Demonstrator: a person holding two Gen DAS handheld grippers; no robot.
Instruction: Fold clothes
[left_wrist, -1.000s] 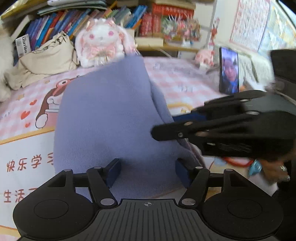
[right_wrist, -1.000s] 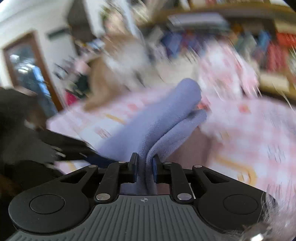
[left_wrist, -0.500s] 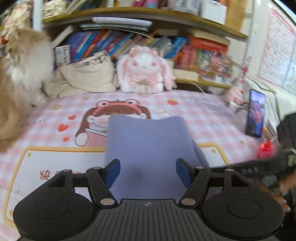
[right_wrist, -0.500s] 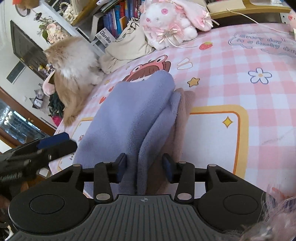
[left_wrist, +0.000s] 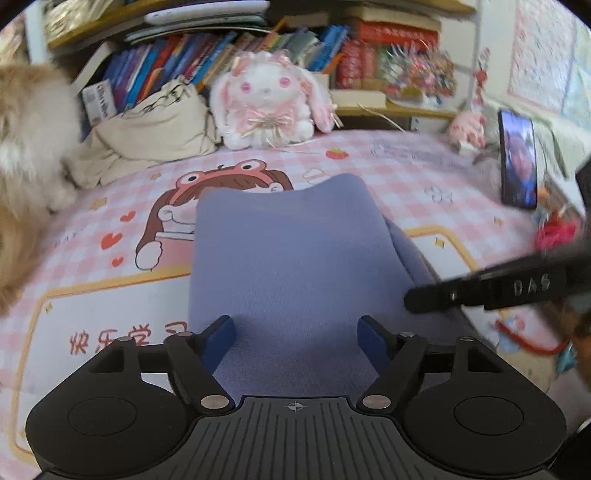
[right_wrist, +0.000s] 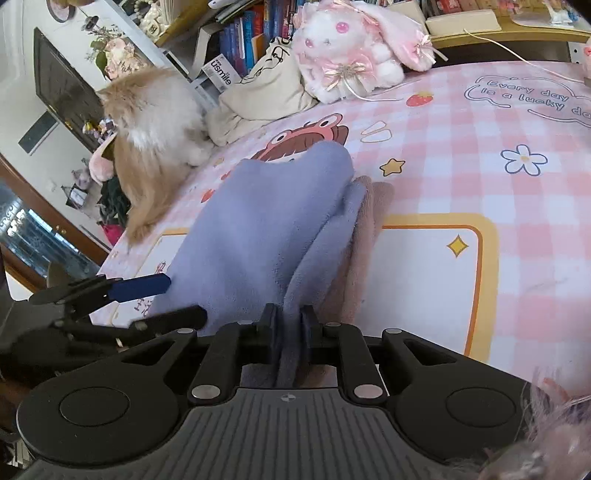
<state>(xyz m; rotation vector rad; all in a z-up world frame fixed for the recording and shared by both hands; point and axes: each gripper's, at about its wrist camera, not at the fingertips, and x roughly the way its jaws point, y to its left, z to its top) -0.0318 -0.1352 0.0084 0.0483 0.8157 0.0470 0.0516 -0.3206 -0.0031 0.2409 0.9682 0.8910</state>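
On the desk (right_wrist: 517, 155):
Garment (right_wrist: 266, 206): folded, layered.
Right hand-held gripper (right_wrist: 290, 325): clamped on garment's edge; draw evenly.
Left hand-held gripper (left_wrist: 295, 341): spread wide, empty; steady fabric.

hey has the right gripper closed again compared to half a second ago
Yes. The right gripper has shut on the purple garment; before, its fingers stood apart around that fold.

Folded garment (left_wrist: 295, 266) lying on tablecloth (left_wrist: 92, 295), stretching ahead between left gripper (left_wrist: 295, 332) fingers. Right gripper (right_wrist: 290, 325) fingers pinching its near edge. Plush rabbit (left_wrist: 266, 99) sitting beyond fingertips; cat (right_wrist: 155, 147) sitting left of them; phone (left_wrist: 519, 158) standing right.
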